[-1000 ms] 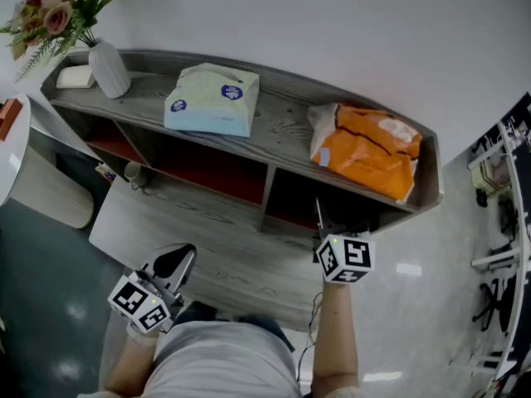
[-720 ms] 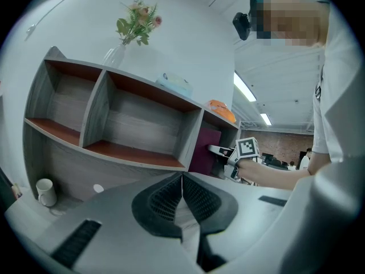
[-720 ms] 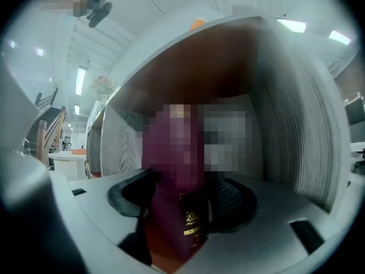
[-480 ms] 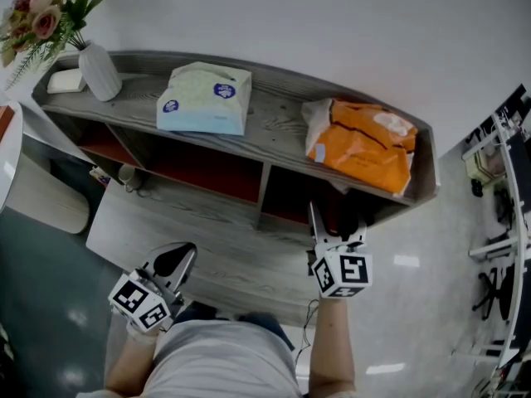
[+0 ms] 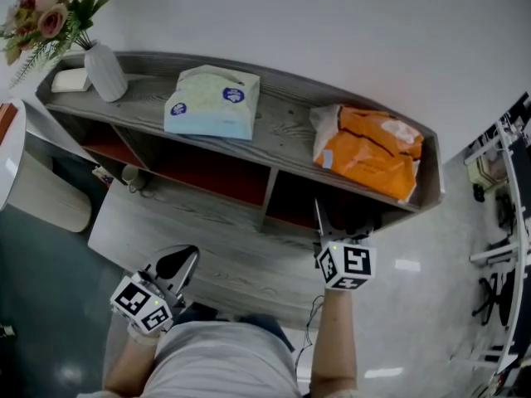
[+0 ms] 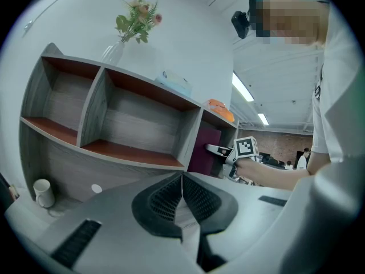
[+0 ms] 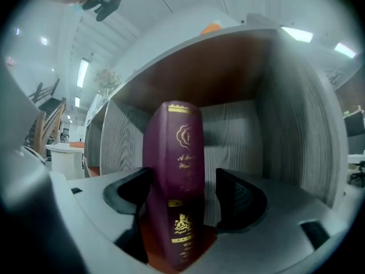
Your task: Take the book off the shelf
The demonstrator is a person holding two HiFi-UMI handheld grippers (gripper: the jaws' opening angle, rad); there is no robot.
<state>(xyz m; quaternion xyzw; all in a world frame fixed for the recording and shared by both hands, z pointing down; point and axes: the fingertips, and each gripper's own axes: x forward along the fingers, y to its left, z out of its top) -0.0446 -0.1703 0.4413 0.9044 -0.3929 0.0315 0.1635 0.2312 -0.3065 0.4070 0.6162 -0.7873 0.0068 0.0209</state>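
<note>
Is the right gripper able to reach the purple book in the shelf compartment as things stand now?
Probably yes. The book stands upright, spine outward, between the open jaws of the right gripper, and nothing else shows in the compartment to block it.

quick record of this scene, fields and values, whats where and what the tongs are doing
book: maroon hardback with gold print, upright, spine outward, in the right-end compartment
shelf: grey wood, open compartments
right tongs: open, jaws on either side of the spine, not clamped
left tongs: shut, nothing between them, held low away from the shelf
shelf top: flower vase, tissue pack, orange bag
task state: book not yet out
</note>
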